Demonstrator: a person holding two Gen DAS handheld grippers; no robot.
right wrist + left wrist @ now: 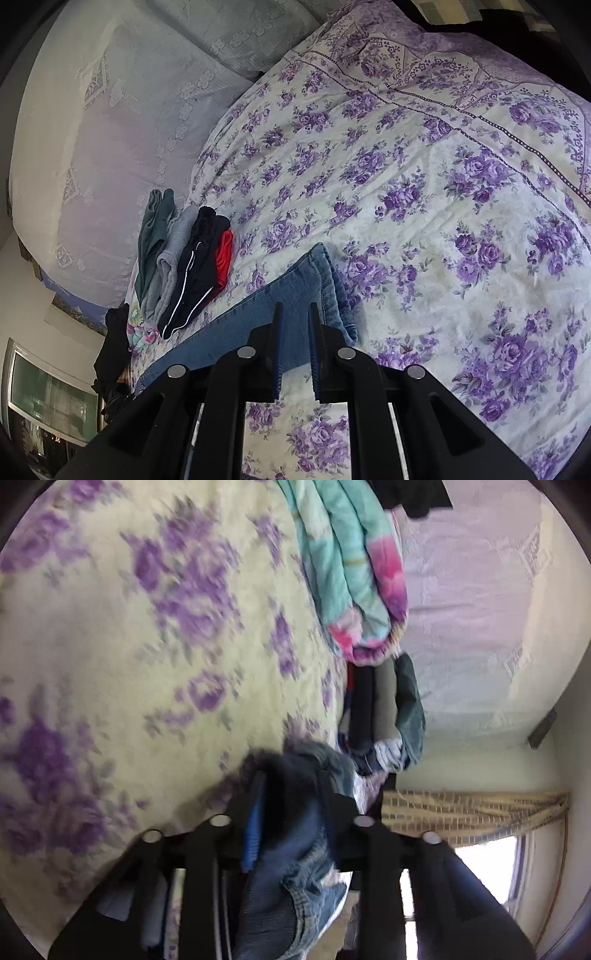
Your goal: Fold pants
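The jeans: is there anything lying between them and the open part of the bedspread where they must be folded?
Nothing visible blocks it. The jeans lie on the floral bedspread, with the right claw shut on them. The stack of folded clothes sits on their other side, beside the pillows, away from the open bedspread.

Bedroom interior. A bed [424, 192] fills most of both views, covered by a cream quilt printed with purple roses and edged with a patterned border. Pale lace-patterned pillows [122, 122] lie at its head. A folded teal and pink blanket [354, 572] rests on the quilt near the pillows. The wall [476, 764] is plain and pale. A window [487, 864] admits bright daylight beneath a tan, brick-patterned curtain [472, 812]. A second glazed opening [51, 398] appears dark green.
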